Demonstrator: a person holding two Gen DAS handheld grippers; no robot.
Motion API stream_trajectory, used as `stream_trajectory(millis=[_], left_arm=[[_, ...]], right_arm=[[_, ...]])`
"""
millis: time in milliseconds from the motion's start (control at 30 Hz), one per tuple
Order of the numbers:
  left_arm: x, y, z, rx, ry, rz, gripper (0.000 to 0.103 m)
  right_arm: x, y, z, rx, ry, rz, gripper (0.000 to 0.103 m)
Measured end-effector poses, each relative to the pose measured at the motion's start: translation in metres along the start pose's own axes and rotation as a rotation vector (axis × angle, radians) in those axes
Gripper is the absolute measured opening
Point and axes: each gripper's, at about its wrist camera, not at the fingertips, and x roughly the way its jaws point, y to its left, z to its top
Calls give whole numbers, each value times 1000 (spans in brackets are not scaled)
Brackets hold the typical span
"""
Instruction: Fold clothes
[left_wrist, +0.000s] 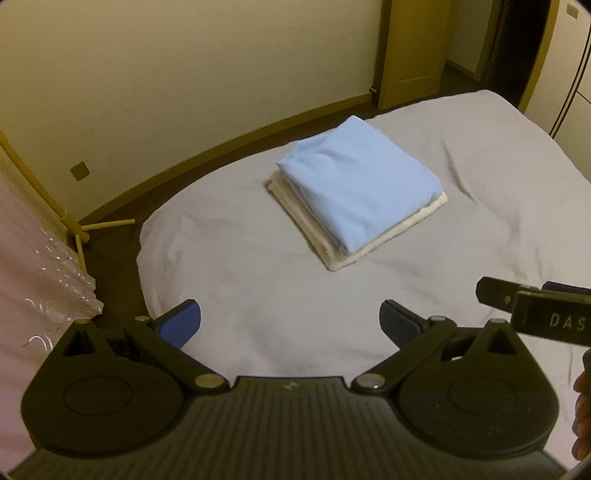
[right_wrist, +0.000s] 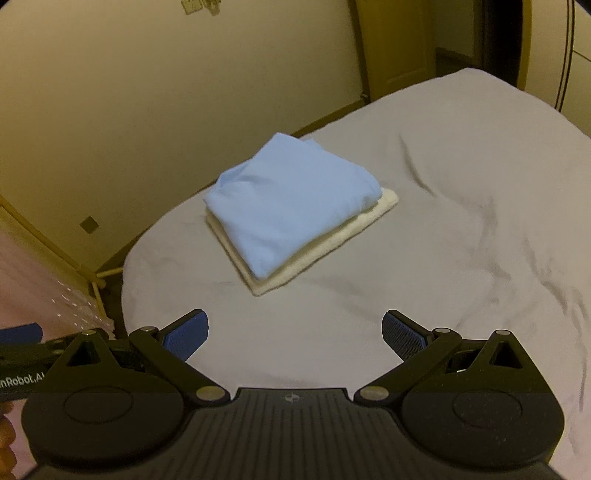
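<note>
A folded light blue garment (left_wrist: 356, 181) lies on top of a folded cream towel (left_wrist: 388, 242) on the bed (left_wrist: 258, 280). The same stack shows in the right wrist view, blue garment (right_wrist: 291, 203) over cream towel (right_wrist: 325, 247). My left gripper (left_wrist: 290, 323) is open and empty, held above the bed, short of the stack. My right gripper (right_wrist: 295, 334) is open and empty, also short of the stack. Part of the right gripper (left_wrist: 532, 308) shows at the right edge of the left wrist view.
The bed sheet (right_wrist: 461, 221) is grey and wrinkled on the right. A wooden rack (left_wrist: 79, 225) with pink cloth (left_wrist: 33, 258) stands at the left. A wall (left_wrist: 184, 66) and a door (left_wrist: 410, 48) are behind the bed.
</note>
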Motion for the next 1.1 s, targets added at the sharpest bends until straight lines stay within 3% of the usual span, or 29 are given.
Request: stream_trajectory(millis=[1100], left_arm=[[80,1,45,19,75,-27,102]], right_arm=[[75,-11,37,-19,97,-61,103]])
